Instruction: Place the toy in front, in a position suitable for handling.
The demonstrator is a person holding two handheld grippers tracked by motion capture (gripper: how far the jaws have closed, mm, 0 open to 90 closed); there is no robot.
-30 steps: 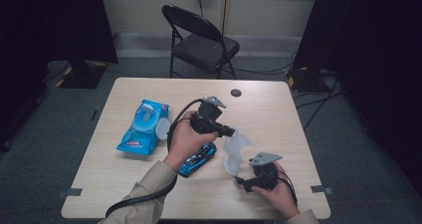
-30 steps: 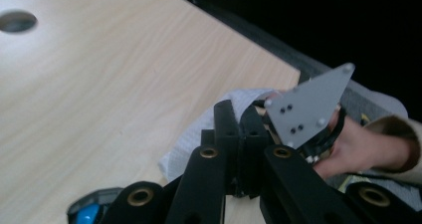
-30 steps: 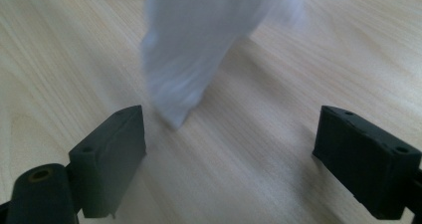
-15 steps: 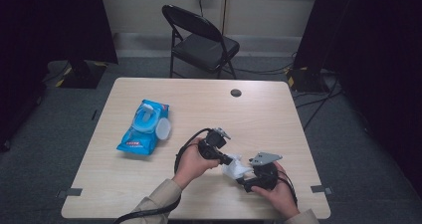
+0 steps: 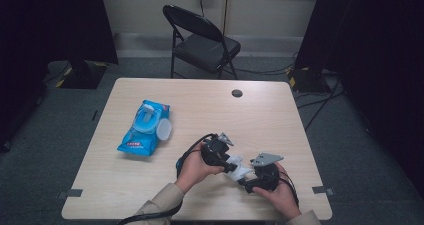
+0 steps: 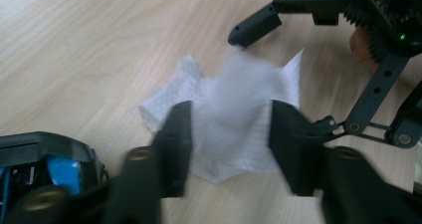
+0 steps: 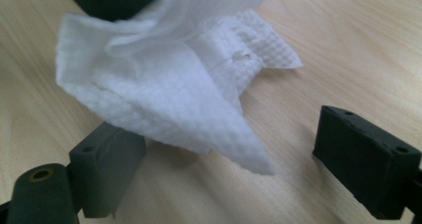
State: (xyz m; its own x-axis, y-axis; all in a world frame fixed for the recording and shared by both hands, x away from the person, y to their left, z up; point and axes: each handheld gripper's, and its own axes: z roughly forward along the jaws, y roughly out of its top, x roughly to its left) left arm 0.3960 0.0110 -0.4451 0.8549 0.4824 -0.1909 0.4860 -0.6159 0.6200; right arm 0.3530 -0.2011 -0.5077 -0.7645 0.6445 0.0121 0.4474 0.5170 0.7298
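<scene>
Both of my jaws stand apart right now. My left gripper [image 5: 227, 161] has just been opening its jaws, and the white wet wipe [image 6: 234, 119] sits between them, but the pads do not press on it. It looks like the wipe has just been let go. My right gripper [image 5: 250, 181] has its jaws wide too, and the near corner of the wipe [image 7: 199, 109] pokes into the gap between them without touching either pad.

I think the job is to take a wipe out of the blue wipes pack [image 5: 145, 127] and lay it on the bench [image 5: 280, 125]. The first part looks done. The wipe is out of the pack and rests on the wood, well apart from the pack, near my side of the bench. The pack lies off to my left with its round lid flipped open.

What is left? The wipe is still bunched up and folded, with one part sticking up. I think it needs to be pulled flat or used to rub the bench. The lid of the pack may need shutting as well.

The wipe lies right between my two grippers, so either one could pinch it again with a small move.
</scene>
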